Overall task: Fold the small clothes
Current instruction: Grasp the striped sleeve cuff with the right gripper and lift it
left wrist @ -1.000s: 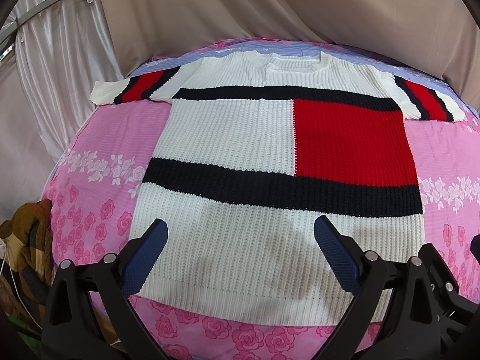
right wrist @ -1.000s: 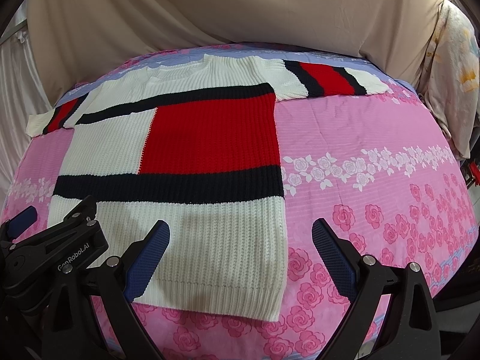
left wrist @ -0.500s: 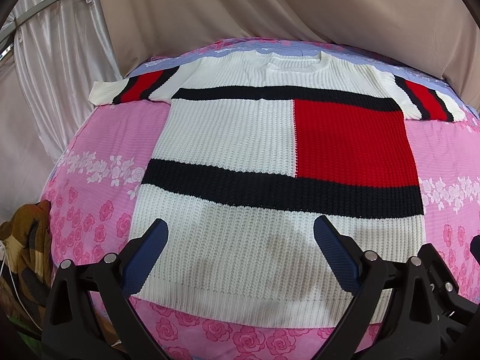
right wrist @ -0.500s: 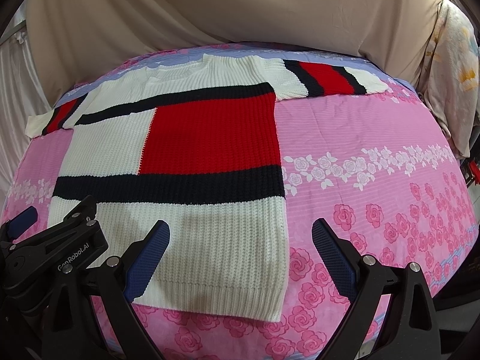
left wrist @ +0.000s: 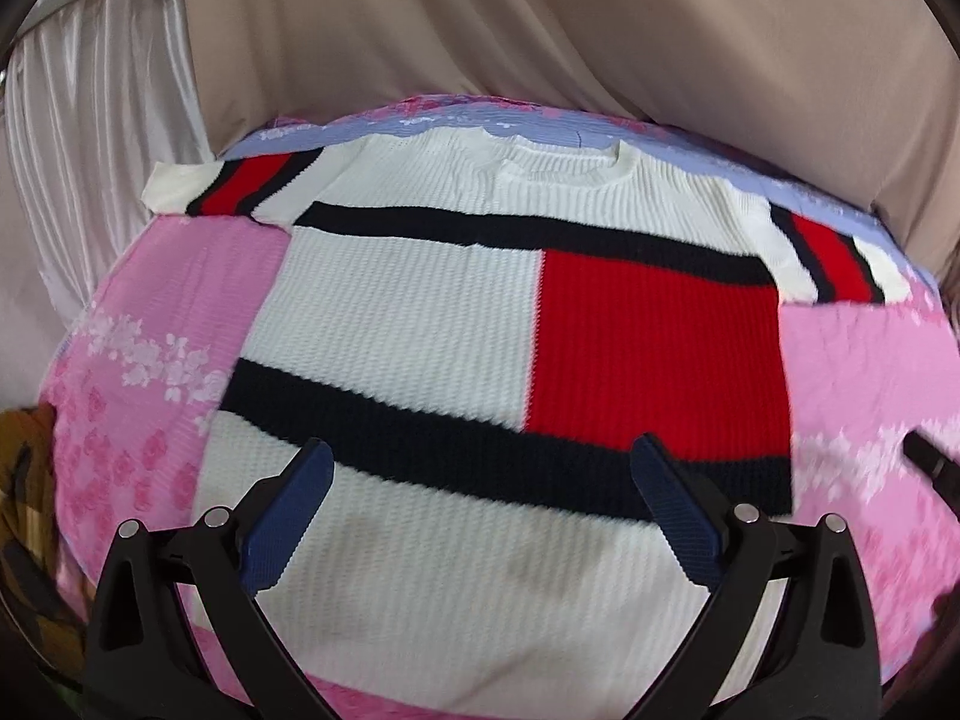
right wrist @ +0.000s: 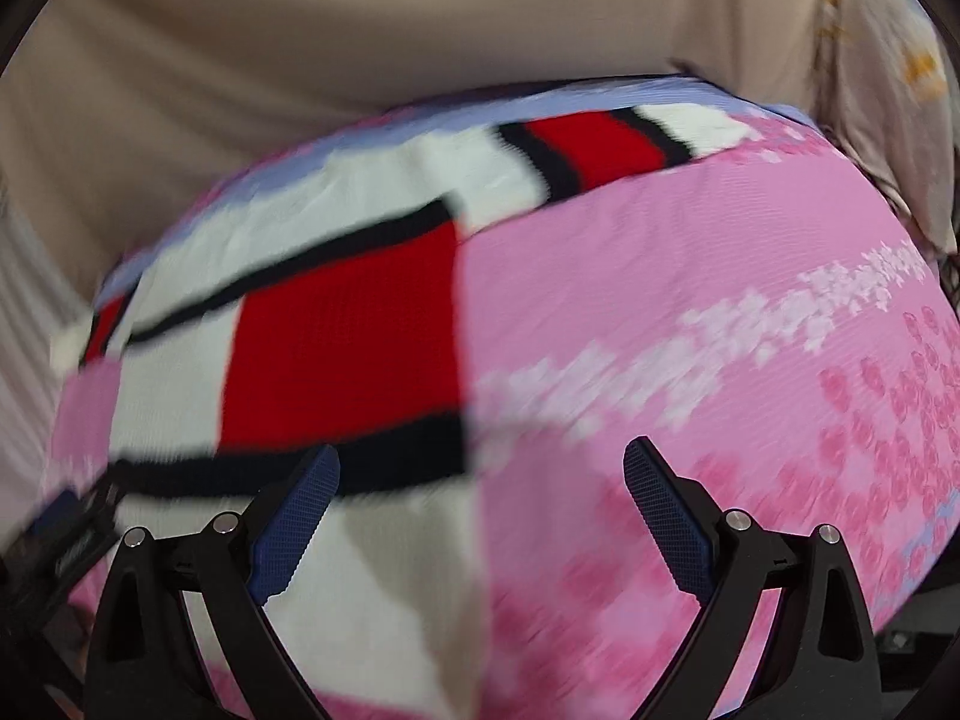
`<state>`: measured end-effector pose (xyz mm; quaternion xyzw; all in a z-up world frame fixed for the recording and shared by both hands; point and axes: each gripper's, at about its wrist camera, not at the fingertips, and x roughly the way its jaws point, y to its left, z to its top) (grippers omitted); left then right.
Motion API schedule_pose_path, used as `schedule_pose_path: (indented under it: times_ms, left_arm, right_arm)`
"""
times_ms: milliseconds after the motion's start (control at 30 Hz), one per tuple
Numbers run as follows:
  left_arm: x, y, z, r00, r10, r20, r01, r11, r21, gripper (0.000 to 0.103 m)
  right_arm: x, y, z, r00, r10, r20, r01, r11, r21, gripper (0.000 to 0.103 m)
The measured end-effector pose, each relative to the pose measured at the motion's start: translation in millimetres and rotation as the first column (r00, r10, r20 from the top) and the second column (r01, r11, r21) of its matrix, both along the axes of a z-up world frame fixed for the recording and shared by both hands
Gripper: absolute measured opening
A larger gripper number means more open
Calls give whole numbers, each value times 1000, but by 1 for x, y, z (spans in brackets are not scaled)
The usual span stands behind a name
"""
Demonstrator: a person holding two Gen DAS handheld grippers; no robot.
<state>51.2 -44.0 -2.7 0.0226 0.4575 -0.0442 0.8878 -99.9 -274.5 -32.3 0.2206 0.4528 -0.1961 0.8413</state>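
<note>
A knit sweater [left wrist: 420,312] lies flat, front up, on a pink flowered bedsheet [left wrist: 192,288]. It is white with black bands, a red block on the right chest and red-striped short sleeves spread to both sides. My left gripper [left wrist: 480,480] hangs open above its lower white part, nothing between the blue pads. In the right wrist view the same sweater [right wrist: 336,330] fills the left half, blurred. My right gripper [right wrist: 482,489] is open over the sweater's right side edge, holding nothing. The left gripper's body [right wrist: 66,540] shows at the lower left edge there.
Beige curtain cloth [left wrist: 540,30] hangs behind the bed, with white pleated curtain [left wrist: 90,120] at the left. A brown patterned cloth [left wrist: 24,480] lies off the bed's left side. A pale flowered fabric [right wrist: 888,90] hangs at the right. Bare pink sheet [right wrist: 720,300] spreads right of the sweater.
Both grippers have moved forward over the sweater, so it looks larger and the hem has slid under them. The right view has swung and blurred. Both stay open.
</note>
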Motion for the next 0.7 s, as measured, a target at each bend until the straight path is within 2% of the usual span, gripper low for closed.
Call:
schedule_pose_path:
  times_ms: [67, 133, 200, 300, 433, 467, 567, 600, 633, 700]
  left_arm:
    - [6, -10, 1, 998, 56, 4, -56, 998, -8, 97]
    - [11, -22, 0, 995, 101, 18, -101, 995, -7, 97]
    - [15, -33, -2, 992, 122, 37, -122, 992, 11, 97]
    - [23, -47, -6, 988, 145, 59, -148, 988, 45, 97]
    - [32, -57, -13, 984, 172, 55, -175, 983, 56, 97]
    - [33, -57, -14, 983, 173, 57, -177, 982, 60, 97]
    - [39, -56, -19, 983, 176, 51, -179, 981, 72, 97]
    - [41, -55, -20, 983, 176, 48, -179, 981, 73, 97]
    - [43, -53, -20, 983, 178, 49, -181, 981, 73, 97]
    - [47, -48, -17, 983, 178, 51, -181, 981, 63, 97]
  right_arm:
    - [10, -72, -3, 996, -77, 53, 74, 996, 57, 93]
    - [26, -145, -10, 984, -154, 93, 143, 983, 113, 84]
    - [50, -219, -25, 971, -206, 118, 184, 968, 169, 77]
    - [91, -300, -50, 959, -245, 146, 210, 953, 219, 70]
    - [138, -360, -82, 951, -283, 125, 248, 940, 235, 69]
    - [145, -369, -88, 949, -293, 119, 259, 935, 241, 64]
    - [161, -379, -107, 945, -301, 126, 256, 924, 285, 40]
    - [162, -380, -106, 942, -304, 140, 259, 927, 271, 17]
    - [163, -379, -105, 942, -296, 157, 245, 929, 279, 6]
    - [163, -377, -92, 930, -302, 210, 226, 919, 324, 7]
